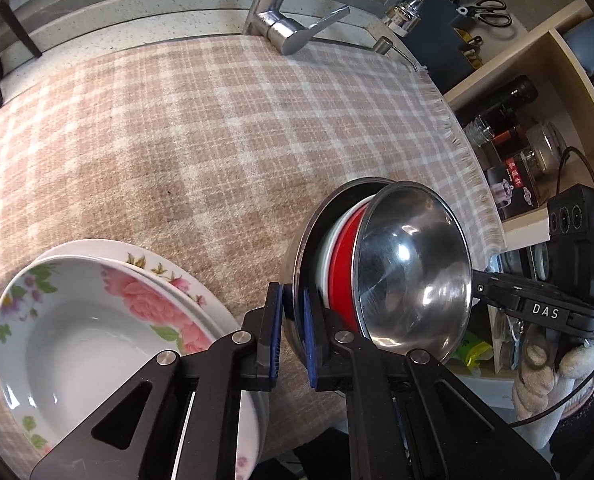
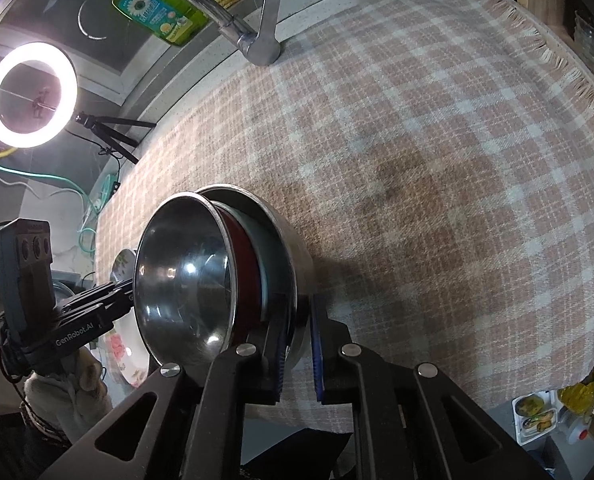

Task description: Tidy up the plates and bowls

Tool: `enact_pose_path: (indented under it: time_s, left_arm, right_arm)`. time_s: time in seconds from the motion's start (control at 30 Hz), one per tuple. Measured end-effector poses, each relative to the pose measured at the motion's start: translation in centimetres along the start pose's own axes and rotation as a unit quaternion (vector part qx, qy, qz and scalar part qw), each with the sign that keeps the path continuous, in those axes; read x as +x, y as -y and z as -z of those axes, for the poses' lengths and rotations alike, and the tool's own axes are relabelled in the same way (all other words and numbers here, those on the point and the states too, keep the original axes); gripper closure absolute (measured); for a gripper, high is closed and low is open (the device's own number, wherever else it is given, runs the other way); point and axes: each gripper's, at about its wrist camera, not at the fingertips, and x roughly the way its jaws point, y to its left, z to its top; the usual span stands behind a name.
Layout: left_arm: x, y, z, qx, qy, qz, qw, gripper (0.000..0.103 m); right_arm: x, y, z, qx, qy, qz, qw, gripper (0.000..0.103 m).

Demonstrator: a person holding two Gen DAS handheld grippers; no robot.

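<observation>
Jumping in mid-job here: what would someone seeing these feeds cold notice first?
The nested bowl stack, steel outside with red and white inside, is gripped at opposite rims by the left gripper and right gripper over the checked cloth. Floral plates sit lower left; a ring light glows beyond.

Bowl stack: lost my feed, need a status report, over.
Left gripper and right gripper both shut on the outer steel bowl's rim. Bowl stack tipped on edge above the checked cloth. Flowered plates close on the left.

Floral plate (image 1: 233,308) — mostly under the floral bowl (image 1: 97,328), edge-cropped.
</observation>
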Motion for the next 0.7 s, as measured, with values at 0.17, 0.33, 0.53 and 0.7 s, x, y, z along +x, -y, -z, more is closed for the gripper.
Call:
enact_pose_path:
  time_s: [0.17, 0.33, 0.53, 0.7]
  left_arm:
    - [-0.1, 0.2, 0.0, -0.003, 0.002, -0.003, 1.0, 0.094]
    - [-0.4, 0.3, -0.2, -0.009, 0.009, -0.001, 0.9999, 0.094]
    - [-1.5, 0.7, -0.7, -0.011, 0.025, -0.001, 0.9996, 0.094]
    - [-2.6, 0.8, -1.0, -0.014, 0.038, -0.003, 0.9992, 0.094]
  right_arm:
    - [0.1, 0.1, -0.2, 0.006, -0.002, 0.0, 1.0, 0.093]
    - [-0.1, 0.2, -0.4, 0.013, 0.001, 0.001, 1.0, 0.093]
    - [-1.1, -0.3, -0.9, 0.011, 0.01, 0.002, 1.0, 0.094]
    - [-2.2, -1.3, -1.6, 0.005, 0.017, -0.002, 1.0, 0.093]
